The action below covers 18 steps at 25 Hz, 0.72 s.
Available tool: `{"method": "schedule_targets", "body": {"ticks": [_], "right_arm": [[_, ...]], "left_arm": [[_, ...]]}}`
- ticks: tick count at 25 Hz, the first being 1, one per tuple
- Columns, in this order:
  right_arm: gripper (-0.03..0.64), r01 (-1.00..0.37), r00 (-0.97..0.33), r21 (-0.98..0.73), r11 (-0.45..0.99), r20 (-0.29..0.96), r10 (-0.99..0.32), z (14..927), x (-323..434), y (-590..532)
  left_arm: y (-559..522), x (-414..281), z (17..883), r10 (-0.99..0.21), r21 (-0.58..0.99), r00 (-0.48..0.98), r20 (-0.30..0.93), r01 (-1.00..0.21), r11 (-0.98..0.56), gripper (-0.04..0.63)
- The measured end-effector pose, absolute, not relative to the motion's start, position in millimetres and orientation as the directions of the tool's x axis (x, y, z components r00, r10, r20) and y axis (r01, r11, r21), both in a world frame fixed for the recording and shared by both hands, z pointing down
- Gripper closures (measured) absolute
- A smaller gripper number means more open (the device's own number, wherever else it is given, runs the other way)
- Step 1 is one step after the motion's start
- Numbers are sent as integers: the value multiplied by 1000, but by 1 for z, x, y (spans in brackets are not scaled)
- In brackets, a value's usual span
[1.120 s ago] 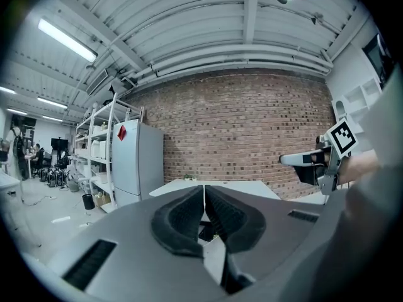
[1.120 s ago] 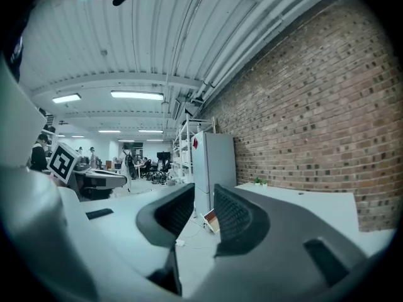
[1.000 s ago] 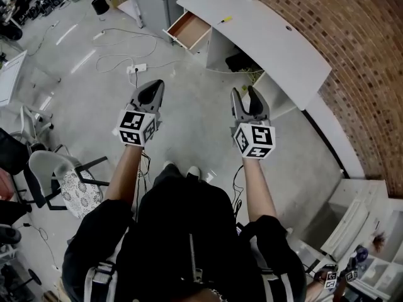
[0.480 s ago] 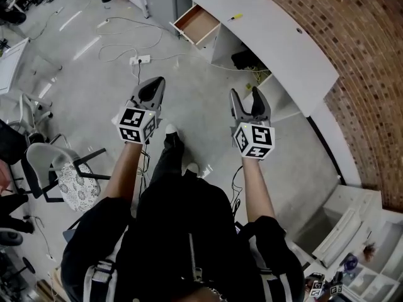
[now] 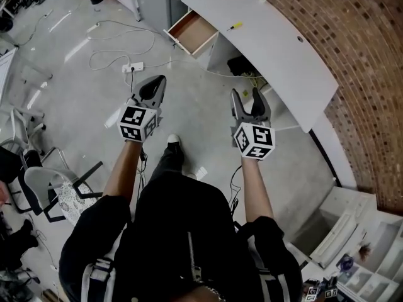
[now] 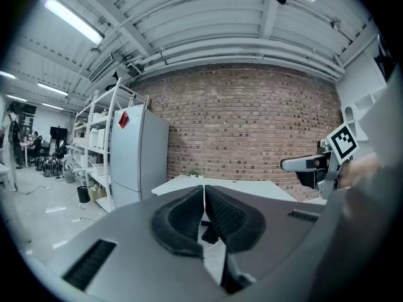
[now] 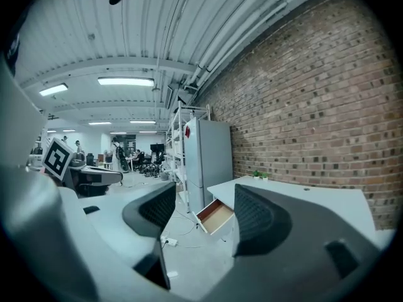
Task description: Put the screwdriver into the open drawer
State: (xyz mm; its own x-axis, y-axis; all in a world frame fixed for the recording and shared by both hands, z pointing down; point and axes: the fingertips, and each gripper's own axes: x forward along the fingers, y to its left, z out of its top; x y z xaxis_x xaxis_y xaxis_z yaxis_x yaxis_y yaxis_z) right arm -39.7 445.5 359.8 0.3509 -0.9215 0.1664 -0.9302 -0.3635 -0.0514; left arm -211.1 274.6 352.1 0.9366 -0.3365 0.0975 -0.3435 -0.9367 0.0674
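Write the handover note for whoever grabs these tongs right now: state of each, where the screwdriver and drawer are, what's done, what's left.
Left tongs: shut, empty.
Right tongs: open, empty.
Screwdriver: yellow-handled, lying on the white desk, far ahead of both tongs.
Drawer: pulled open at the desk's left end in the head view, no tool seen inside.
Done: nothing yet.
Left: approach, pick up the screwdriver, lay it in the drawer.

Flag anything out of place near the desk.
A power strip lies loose on the floor in front of the desk, a possible trip risk. The drawer stands open, and a screwdriver lies loose on the desktop.
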Motion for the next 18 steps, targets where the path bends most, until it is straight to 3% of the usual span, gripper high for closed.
{"method": "schedule_targets", "body": {"ticks": [18], "right_arm": [[330, -875, 471, -50, -482, 148, -870, 340, 43, 300]], "left_arm": [[104, -102, 332, -206, 37, 975, 81, -210, -977, 568]]}}
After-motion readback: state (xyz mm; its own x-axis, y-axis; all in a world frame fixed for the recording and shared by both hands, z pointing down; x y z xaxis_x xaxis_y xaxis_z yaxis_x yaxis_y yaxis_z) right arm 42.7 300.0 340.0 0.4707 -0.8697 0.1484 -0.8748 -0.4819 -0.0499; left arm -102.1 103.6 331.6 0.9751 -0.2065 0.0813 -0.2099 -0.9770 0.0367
